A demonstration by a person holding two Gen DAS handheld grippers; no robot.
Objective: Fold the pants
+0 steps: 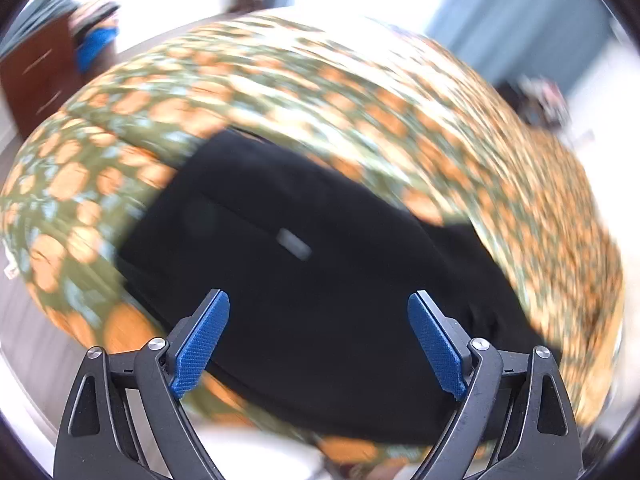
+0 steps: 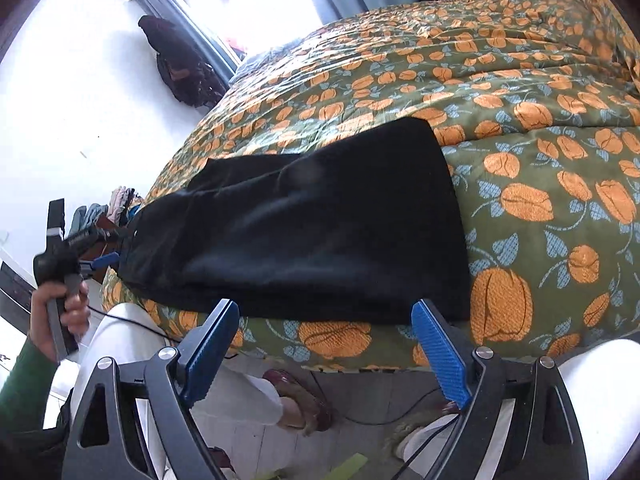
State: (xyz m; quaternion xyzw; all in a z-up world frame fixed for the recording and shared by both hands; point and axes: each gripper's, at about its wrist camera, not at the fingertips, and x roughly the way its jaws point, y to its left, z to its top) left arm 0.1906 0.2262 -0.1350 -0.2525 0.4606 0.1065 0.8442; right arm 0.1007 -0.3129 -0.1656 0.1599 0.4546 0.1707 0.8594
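Right wrist view, nearest: the right gripper (image 2: 324, 344) hangs with fingers spread wide and nothing between them, off the near edge of the bed, above the floor and the person's slippered feet (image 2: 304, 408). Just beyond its blue pads (image 2: 438, 354) lies the near long edge of the black pants (image 2: 312, 224), spread lengthwise across the bedspread (image 2: 540, 152), a green cover printed with orange flowers. At the left end of the garment the person's left hand (image 2: 60, 308) holds the other tool; whether its tip touches the cloth cannot be told from here.

Left wrist view, motion-blurred: the left gripper (image 1: 318, 336), fingers likewise wide apart and holding nothing, is poised over the dark fabric, on which a small pale tag (image 1: 294, 243) shows. Farther off stand a brown cabinet (image 1: 36, 76) and blue curtains (image 1: 520, 20).

Judged step: the pants appear laid flat, perhaps already doubled leg on leg, with both tools released between folds. The next move would call for each gripper to close on an edge or end of the garment and carry it over evenly, keeping the layers aligned and the bedspread out of the pinch
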